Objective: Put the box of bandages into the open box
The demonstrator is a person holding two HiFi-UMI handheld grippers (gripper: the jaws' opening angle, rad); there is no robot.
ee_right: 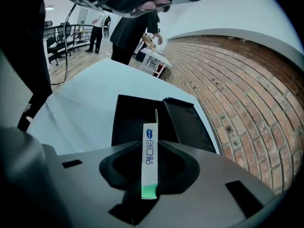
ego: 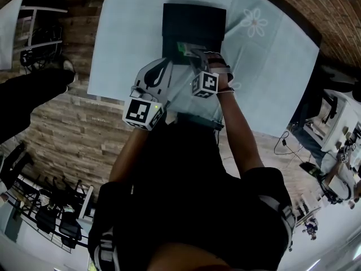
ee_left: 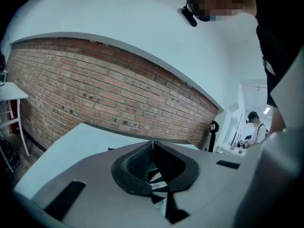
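My right gripper [ee_right: 151, 139] is shut on the box of bandages [ee_right: 149, 158], a thin white carton with blue print and a green end, held edge-on between the jaws. Just beyond it lies the open black box [ee_right: 137, 120] with its lid [ee_right: 183, 122] to the right. In the head view the right gripper [ego: 194, 52] holds the bandage box [ego: 181, 48] over the near edge of the black box [ego: 193, 24]. My left gripper [ego: 163, 66] hangs near the table's front edge with its jaws shut and nothing between them; the left gripper [ee_left: 152, 144] faces a brick wall.
A pale blue cloth [ego: 135, 33] with a flower print [ego: 255, 22] covers the table. A brick wall [ee_right: 247, 80] runs behind it. People stand at desks [ee_right: 142, 37] in the background. White furniture [ego: 338, 117] and cables sit to the right.
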